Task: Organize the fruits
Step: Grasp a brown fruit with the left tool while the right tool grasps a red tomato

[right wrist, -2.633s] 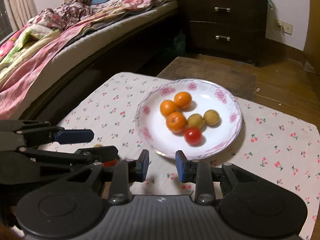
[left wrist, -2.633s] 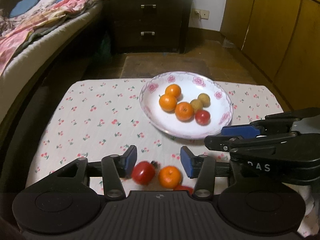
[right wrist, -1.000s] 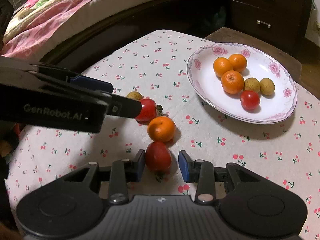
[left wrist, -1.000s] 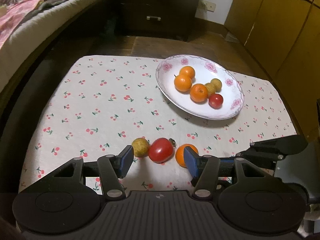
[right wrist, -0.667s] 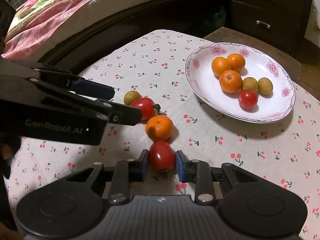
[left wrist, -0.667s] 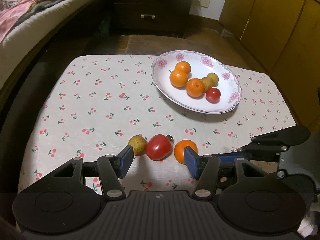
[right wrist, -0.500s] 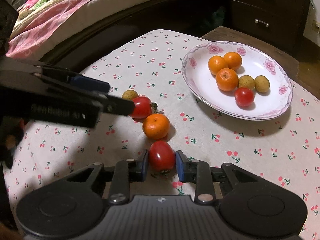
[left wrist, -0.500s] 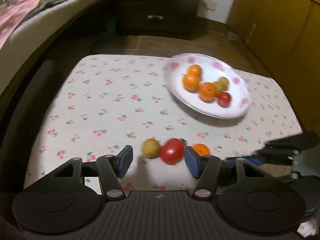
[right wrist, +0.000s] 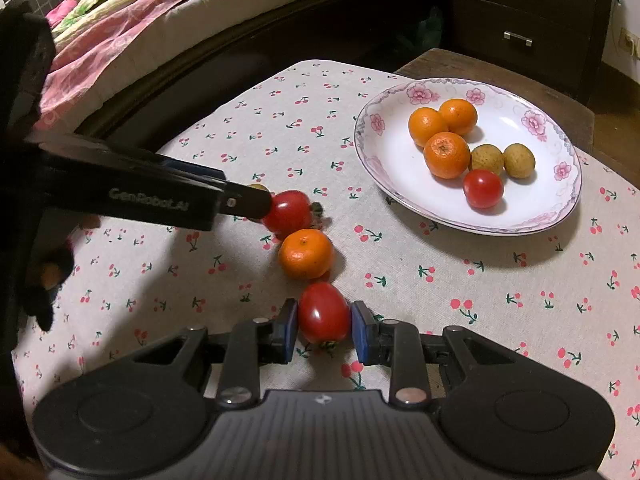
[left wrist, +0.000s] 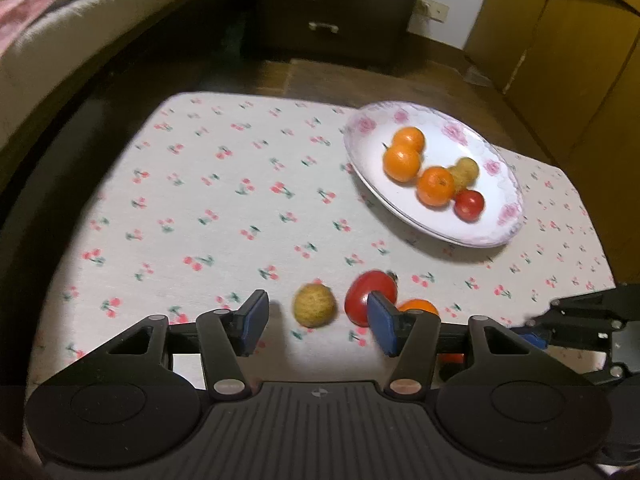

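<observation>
On the cherry-print tablecloth my right gripper point(right wrist: 324, 330) is shut on a red tomato point(right wrist: 323, 317), both blue pads against its sides. Just beyond it lie a tangerine point(right wrist: 306, 253) and a second red tomato point(right wrist: 289, 213). My left gripper point(left wrist: 316, 326) is open, low over the cloth, with a small yellow-brown fruit point(left wrist: 314, 305) between its fingers, untouched. That second tomato point(left wrist: 366, 294) sits by its right finger, the tangerine point(left wrist: 418, 306) partly hidden behind it. The flowered white plate point(right wrist: 520, 228) holds three tangerines, two yellow-brown fruits and a small tomato.
A bed with pink bedding point(right wrist: 120, 32) runs along the left. A dark chest of drawers point(right wrist: 520, 20) stands behind the table and wooden cupboards point(left wrist: 580, 60) at the right. The table's far edge lies just behind the plate.
My right gripper closed on the near tomato and has stayed put. My left gripper shifted left and a little lower, so the yellow-brown fruit now lies between its fingers instead of the second tomato.
</observation>
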### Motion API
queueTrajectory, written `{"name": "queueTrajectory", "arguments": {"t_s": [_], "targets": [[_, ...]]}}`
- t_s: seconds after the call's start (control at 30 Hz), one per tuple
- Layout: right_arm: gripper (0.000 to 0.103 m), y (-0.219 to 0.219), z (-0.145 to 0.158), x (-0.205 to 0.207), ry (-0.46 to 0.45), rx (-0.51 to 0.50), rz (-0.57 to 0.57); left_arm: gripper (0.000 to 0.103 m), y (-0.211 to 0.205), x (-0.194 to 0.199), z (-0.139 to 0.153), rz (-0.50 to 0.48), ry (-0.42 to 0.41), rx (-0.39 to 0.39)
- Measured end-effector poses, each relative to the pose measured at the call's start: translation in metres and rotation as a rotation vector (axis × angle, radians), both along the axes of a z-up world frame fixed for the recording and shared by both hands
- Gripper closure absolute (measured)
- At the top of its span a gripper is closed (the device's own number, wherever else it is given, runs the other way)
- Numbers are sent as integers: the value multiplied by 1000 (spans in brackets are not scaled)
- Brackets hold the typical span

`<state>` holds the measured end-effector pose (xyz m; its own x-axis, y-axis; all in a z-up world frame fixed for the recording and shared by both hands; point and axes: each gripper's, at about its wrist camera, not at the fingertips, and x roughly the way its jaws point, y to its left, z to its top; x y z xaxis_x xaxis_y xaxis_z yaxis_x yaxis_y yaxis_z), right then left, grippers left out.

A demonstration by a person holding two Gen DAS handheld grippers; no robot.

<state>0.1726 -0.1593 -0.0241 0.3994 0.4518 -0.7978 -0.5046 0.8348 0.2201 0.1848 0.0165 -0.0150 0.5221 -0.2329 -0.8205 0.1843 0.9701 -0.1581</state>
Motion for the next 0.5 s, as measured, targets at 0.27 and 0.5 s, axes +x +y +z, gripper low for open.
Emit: {"name": "queueTrajectory", "arguments": {"t_s": [0.27,0.5], "targets": [[57,-3,1,1,2,3,-4,45,-7,-1,-7,-30,18,16],[57,-5,1,1,0,6,-11,44,-9,3,-11,-42,-1,31]]}}
